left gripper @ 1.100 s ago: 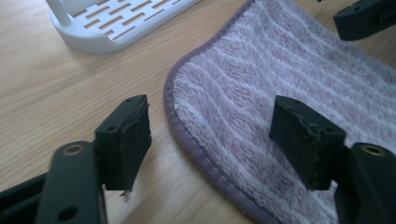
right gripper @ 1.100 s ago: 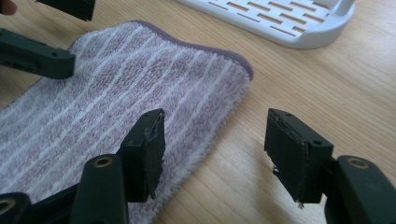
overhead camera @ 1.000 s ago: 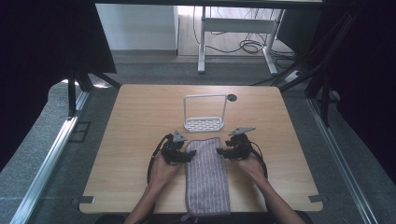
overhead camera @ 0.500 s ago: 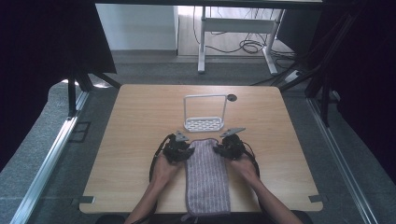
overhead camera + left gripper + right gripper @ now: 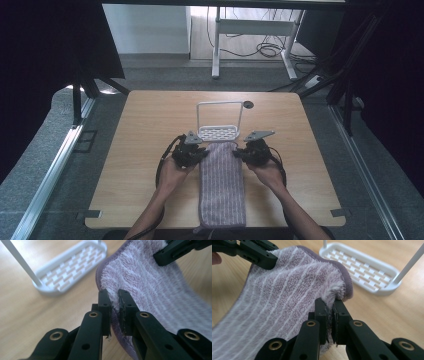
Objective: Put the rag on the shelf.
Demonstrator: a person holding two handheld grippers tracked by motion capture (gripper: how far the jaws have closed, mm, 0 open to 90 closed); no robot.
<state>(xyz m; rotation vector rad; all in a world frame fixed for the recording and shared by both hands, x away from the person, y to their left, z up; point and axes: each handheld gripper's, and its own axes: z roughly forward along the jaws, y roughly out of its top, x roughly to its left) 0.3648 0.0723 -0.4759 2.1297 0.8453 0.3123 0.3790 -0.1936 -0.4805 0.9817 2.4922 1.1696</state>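
Light wooden rectangular desk [image 5: 140, 150] carries everything, w/ grey carpet floor [image 5: 60, 165] around it. Long lilac terry towel w/ thin pale stripes [image 5: 221, 187] lies lengthwise down the desk's middle, near end at the person's edge, far end just short of the rack. In both gripper views the far end curls up off the wood, its darker purple hem arched between the two grips; the rest still lies flat on the desk.

White wire-frame rack w/ slotted tray base [image 5: 218, 131] stands upright beyond the towel, near desk centre, just beside the towel's far hem but apart from it.

Left gripper [image 5: 196, 155], black, held in the person's left hand [image 5: 172, 172], sits at the towel's far-left corner. Its jaws have just been closing & are now pinched tight on the towel's edge, pile squeezed between the pads [image 5: 124, 312].

Right gripper [image 5: 246, 154], in the right hand [image 5: 270, 172], sits at the far-right corner. Its jaws have also just been closing & are clamped on the towel's corner fold, fabric bunched between the pads [image 5: 322, 315].

Small dark round hole [image 5: 248, 104] in the desk behind the rack.
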